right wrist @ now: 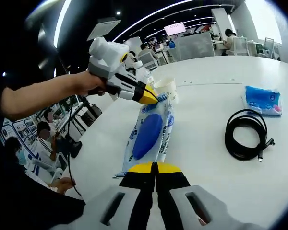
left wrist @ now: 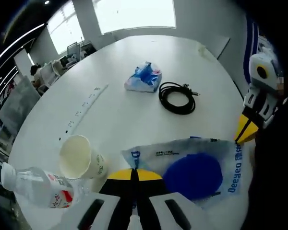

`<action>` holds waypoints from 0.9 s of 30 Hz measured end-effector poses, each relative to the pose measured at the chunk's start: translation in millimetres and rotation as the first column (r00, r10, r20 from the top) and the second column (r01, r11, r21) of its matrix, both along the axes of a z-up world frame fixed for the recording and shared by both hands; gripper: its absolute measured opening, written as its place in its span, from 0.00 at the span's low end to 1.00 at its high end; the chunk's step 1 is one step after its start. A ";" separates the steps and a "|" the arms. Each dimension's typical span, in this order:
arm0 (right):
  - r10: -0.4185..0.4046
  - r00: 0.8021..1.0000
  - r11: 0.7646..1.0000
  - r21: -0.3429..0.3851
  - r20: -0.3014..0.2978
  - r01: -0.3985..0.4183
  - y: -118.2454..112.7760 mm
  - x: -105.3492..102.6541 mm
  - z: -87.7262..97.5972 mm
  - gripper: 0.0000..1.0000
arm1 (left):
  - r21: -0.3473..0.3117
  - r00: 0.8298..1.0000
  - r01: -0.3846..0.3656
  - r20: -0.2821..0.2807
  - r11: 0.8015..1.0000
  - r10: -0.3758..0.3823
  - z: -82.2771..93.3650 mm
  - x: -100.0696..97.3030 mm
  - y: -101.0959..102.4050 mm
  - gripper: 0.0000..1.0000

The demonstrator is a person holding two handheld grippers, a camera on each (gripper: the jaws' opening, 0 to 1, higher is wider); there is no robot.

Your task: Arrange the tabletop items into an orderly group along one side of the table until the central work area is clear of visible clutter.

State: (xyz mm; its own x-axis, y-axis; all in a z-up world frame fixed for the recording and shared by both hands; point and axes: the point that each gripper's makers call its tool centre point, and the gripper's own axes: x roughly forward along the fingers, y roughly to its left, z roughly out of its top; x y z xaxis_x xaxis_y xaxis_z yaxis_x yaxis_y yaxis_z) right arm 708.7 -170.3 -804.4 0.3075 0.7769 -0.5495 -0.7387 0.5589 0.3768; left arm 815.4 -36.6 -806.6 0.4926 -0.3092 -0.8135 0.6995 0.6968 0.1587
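Both grippers meet at a pale blue wet-wipe pack on the round white table.

In the left gripper view, from left to right: a clear plastic bottle with a red-and-white label (left wrist: 36, 188) lies on its side at the table edge, a cream paper cup (left wrist: 80, 157) lies tipped just beside it, and the left gripper (left wrist: 134, 175) has its yellow-tipped jaws pressed together at the edge of the flat wet-wipe pack with a dark blue oval lid (left wrist: 194, 171). Farther across the white table (left wrist: 134, 62) sit a small blue-and-white tissue packet (left wrist: 144, 76) and a coiled black cable (left wrist: 177, 97), near each other. The right gripper (left wrist: 246, 128) enters at the right edge, tip touching the pack. In the right gripper view, its own jaws (right wrist: 153, 167) are closed at the pack's near end; whether either gripper actually pinches the pack I cannot tell.
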 end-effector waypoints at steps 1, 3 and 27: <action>-0.001 1.000 1.000 -0.006 0.012 0.001 -4.8 6.9 3.4 0.00 | -0.010 1.000 -0.025 -0.005 1.000 0.025 2.7 -2.1 1.8 0.00; -0.001 1.000 1.000 -0.009 0.022 0.001 -9.4 14.4 6.3 0.00 | -0.011 0.999 -0.041 -0.007 0.999 0.041 5.3 -5.2 3.5 0.00; 0.115 0.988 0.992 -0.072 0.105 -0.108 -26.2 70.4 14.0 0.00 | -0.223 0.869 -0.494 -0.112 0.840 0.481 6.5 -67.2 7.9 0.00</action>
State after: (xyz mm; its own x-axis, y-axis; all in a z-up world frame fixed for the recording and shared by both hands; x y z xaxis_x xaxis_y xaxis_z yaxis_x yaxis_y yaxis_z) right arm 779.1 -196.5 -790.4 0.2818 0.7731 -0.5683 -0.8324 0.4916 0.2559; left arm 748.1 -28.8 -800.2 0.5915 -0.2254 -0.7742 0.2617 0.9618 -0.0801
